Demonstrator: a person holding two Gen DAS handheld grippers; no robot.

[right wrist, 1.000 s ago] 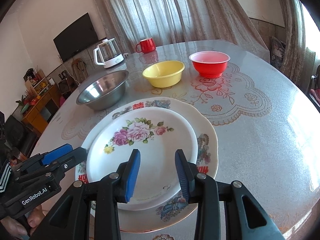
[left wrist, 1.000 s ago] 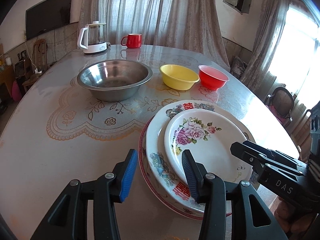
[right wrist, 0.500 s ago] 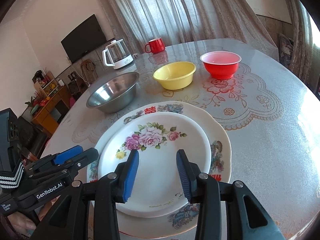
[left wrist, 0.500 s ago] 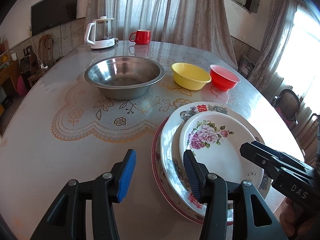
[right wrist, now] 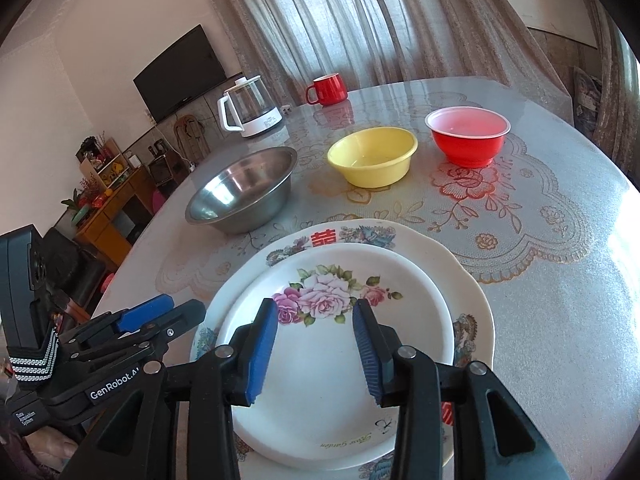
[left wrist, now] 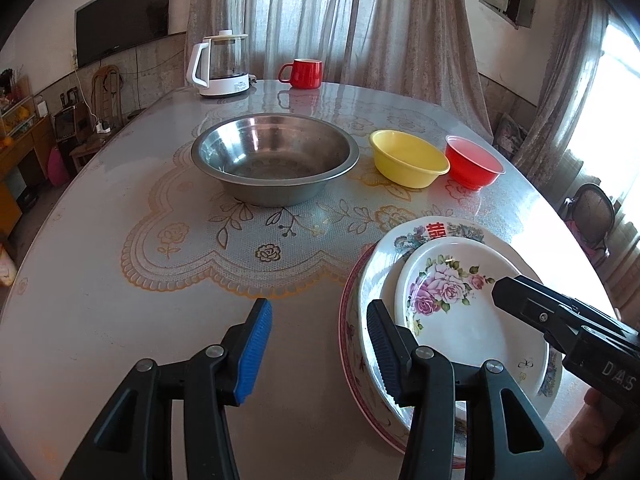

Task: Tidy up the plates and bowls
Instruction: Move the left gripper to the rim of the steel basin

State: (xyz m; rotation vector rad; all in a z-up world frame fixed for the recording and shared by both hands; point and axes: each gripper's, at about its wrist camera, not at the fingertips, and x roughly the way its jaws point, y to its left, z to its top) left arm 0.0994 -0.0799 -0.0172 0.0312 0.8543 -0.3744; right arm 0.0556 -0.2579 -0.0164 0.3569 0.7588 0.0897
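Observation:
A stack of plates lies at the near edge of the table: a white rose-patterned plate [right wrist: 340, 344] on a larger patterned plate [right wrist: 464, 280], with a red-rimmed plate [left wrist: 346, 320] underneath. A steel bowl [left wrist: 274, 156], a yellow bowl [left wrist: 408, 158] and a red bowl [left wrist: 474, 162] stand beyond. My left gripper [left wrist: 316, 354] is open and empty, just left of the stack. My right gripper [right wrist: 316, 350] is open and empty, above the rose plate. Each gripper shows in the other's view, the left one [right wrist: 160, 312] and the right one [left wrist: 560, 316].
A glass kettle [left wrist: 220, 64] and a red mug [left wrist: 304, 73] stand at the far side of the round table [left wrist: 100, 280]. A lace mat pattern covers the middle. A chair [left wrist: 592, 212] stands right of the table; cabinets line the left wall.
Both grippers have drawn back and risen a little from the plate stack, staying open. The plates and bowls have not moved.

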